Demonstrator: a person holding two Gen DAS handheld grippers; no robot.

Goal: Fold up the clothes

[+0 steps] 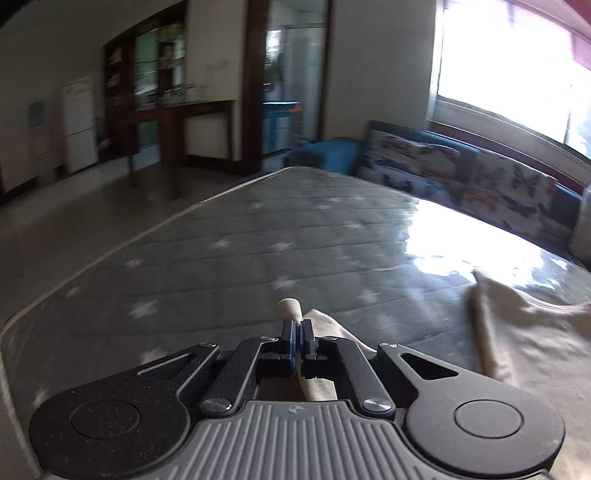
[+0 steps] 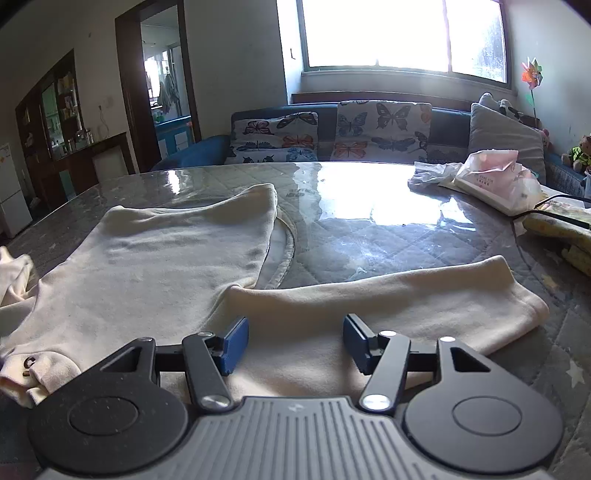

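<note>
Cream garment [image 2: 155, 258] lies spread on the bench [image 2: 369, 236], body toward the left of the right wrist view, one part folded over near the neckline. One sleeve [image 2: 388, 295] runs out flat to the right, cuff end near the bench's right side.

Left gripper [image 1: 296, 332]: jaws pressed together, pinching a rolled bit of the cream fabric [image 1: 290, 308] that pokes out past the tips. More of the same cloth [image 1: 524, 332] sits to its right on the bench. Left view is motion-blurred.

Right gripper [image 2: 295, 341]: jaws spread wide, nothing between them, over the garment where the sleeve meets the body. Can't tell if the tips touch the cloth.

Bench surface: grey quilted cover with pale stars under a glossy clear sheet, strong window glare across the far half. On the far right of it: a plastic-wrapped white packet [image 2: 491, 177], a crumpled white bag [image 2: 432, 175] beside it, a black cable [image 2: 546, 214], and yellow patterned fabric [image 2: 561, 229] at the edge.

Room: blue sofa [image 2: 199, 151] behind the bench with butterfly-print cushions [image 2: 380, 129] and a grey pillow [image 2: 506, 140]. Bright window [image 2: 402, 33] above. Pinwheel [image 2: 532, 75] and a stuffed toy [image 2: 580, 151] at far right. Dark doorway [image 2: 162, 77], dark wood cabinet [image 2: 55, 114] and white fridge [image 2: 11, 192] on the left.
</note>
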